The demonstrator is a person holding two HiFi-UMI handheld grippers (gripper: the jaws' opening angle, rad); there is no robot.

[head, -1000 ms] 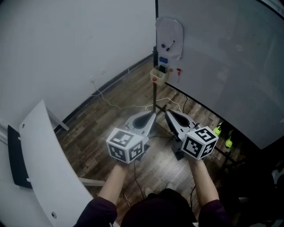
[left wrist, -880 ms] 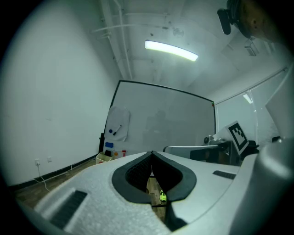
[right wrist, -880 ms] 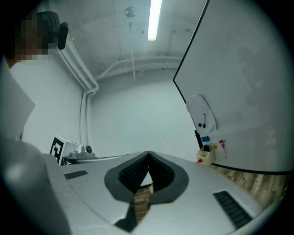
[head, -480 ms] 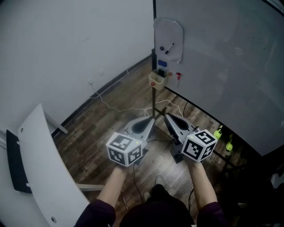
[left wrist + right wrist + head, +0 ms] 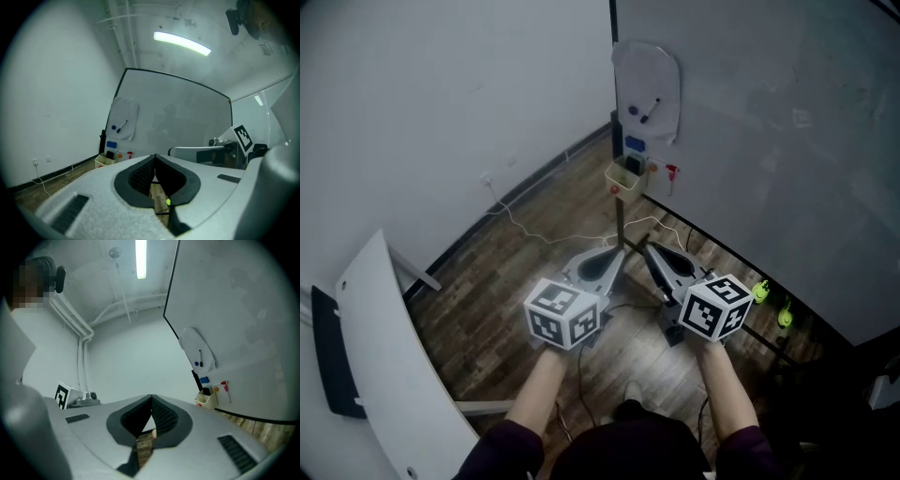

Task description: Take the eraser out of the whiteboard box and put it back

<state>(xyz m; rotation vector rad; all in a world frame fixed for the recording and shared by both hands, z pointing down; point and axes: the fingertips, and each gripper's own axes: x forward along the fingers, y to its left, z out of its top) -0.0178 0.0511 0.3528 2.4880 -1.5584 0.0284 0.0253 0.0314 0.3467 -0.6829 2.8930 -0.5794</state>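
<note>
My left gripper [image 5: 618, 253], my right gripper [image 5: 648, 249]: grey shells, black ribbed lining, cubes chequered black-and-white | whiteboard box [image 5: 626, 175]: pale yellow | block [image 5: 635, 145] on the board: blue | floor [image 5: 516, 281]: brown wood planks | my sleeves [image 5: 508, 442]: dark purple | balls [image 5: 760, 292]: yellow-green | wall [image 5: 441, 94]: white
</note>
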